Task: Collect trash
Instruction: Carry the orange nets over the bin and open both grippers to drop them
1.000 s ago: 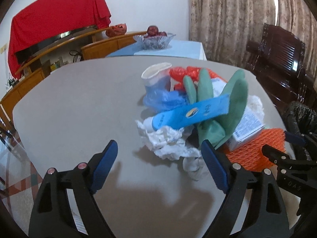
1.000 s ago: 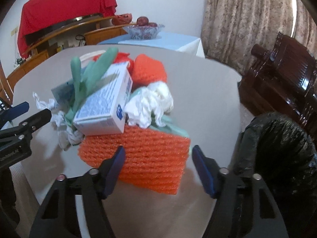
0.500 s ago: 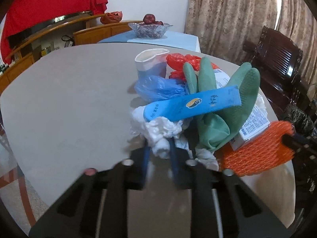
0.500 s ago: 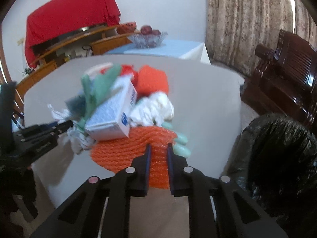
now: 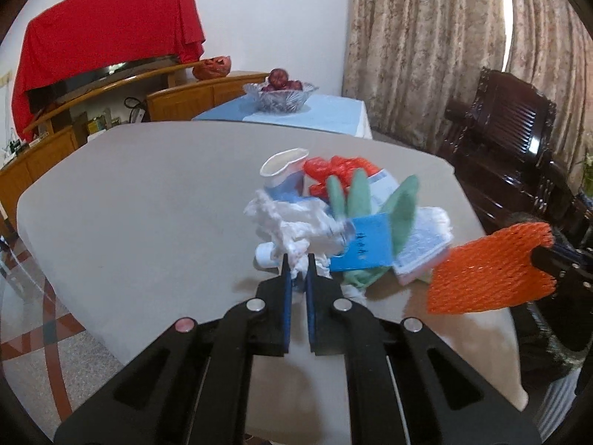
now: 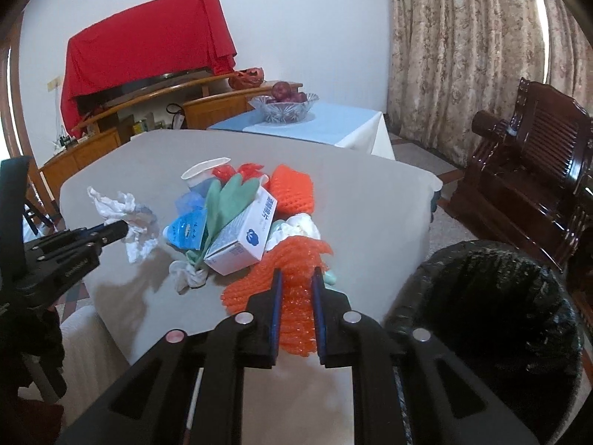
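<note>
A heap of trash lies on the grey table (image 5: pixel 148 200): green rubber gloves (image 6: pixel 226 200), a white carton (image 6: pixel 248 237), a blue packet (image 5: pixel 365 250), a paper cup (image 5: pixel 283 170) and red plastic (image 5: pixel 337 168). My left gripper (image 5: pixel 297 263) is shut on a crumpled white tissue (image 5: pixel 292 226), raised off the table; the right wrist view shows that tissue (image 6: pixel 122 215) at the left gripper's tips. My right gripper (image 6: pixel 296 278) is shut on an orange foam net (image 6: pixel 292 278), which hangs in the air at the right of the left wrist view (image 5: pixel 489 270).
A bin lined with a black bag (image 6: pixel 493 304) stands beside the table at the lower right. A second orange net (image 6: pixel 292 189) lies behind the carton. Farther back are a blue-clothed table with a glass fruit bowl (image 6: pixel 283 105), a dark wooden chair (image 6: pixel 533 163) and curtains.
Both grippers went from open to shut, the left on the tissue and the right on the orange net. Both have since risen, lifting tissue and net off the heap.
</note>
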The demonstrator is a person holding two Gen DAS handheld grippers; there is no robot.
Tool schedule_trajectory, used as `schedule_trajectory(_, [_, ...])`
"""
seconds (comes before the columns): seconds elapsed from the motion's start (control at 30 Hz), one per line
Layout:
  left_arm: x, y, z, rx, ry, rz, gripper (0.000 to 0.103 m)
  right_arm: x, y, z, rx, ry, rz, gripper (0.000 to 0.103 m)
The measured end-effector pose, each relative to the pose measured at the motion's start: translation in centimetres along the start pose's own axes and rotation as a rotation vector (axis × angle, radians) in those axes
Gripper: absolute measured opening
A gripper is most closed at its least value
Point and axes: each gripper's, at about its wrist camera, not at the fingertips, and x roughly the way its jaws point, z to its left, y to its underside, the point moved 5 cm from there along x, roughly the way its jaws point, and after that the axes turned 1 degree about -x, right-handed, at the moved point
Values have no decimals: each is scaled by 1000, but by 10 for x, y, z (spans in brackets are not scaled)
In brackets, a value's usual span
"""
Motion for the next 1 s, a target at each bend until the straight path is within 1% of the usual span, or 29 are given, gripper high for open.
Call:
schedule_trajectory(0.07, [-7, -1, -8, 9, 20, -8, 6, -8, 2, -3, 6, 8, -8, 15])
schedule_trajectory(0.27, [-24, -8, -50, 48, 115, -39, 6, -38, -1, -23, 22, 55, -53, 15])
schedule_trajectory(0.33, [-28, -12, -70, 64, 163, -45, 6, -46, -3, -31, 35, 73, -65, 15])
schedule_trajectory(0.37, [-27, -12, -76, 69, 174, -45, 6, -52, -3, -38, 47, 85, -73, 15])
schedule_trajectory(0.47, [-29, -15, -107, 92, 239, -50, 6, -67, -3, -60, 79, 128, -96, 15])
schedule_trajectory(0.6, [-29, -14, -155, 145, 329, -57, 6, -83, 0, -92, 118, 196, -110, 15])
schedule_trajectory(0.63, [-28, -14, -161, 151, 343, -55, 6, -86, 2, -101, 127, 216, -113, 15])
schedule_trajectory(0.67, [-27, -14, -177, 162, 372, -51, 6, -90, 4, -112, 137, 240, -113, 15])
schedule_trajectory(0.77, [-23, -12, -206, 191, 421, -50, 6, -97, 15, -138, 170, 293, -109, 15])
schedule_trajectory(0.8, [-20, -11, -222, 203, 443, -46, 6, -99, 20, -151, 185, 319, -104, 15])
schedule_trajectory(0.9, [-13, -6, -254, 216, 497, -25, 6, -104, 33, -181, 231, 375, -90, 15])
schedule_trajectory(1.0, [-2, 3, -286, 233, 544, 9, 6, -104, 46, -207, 278, 412, -64, 15])
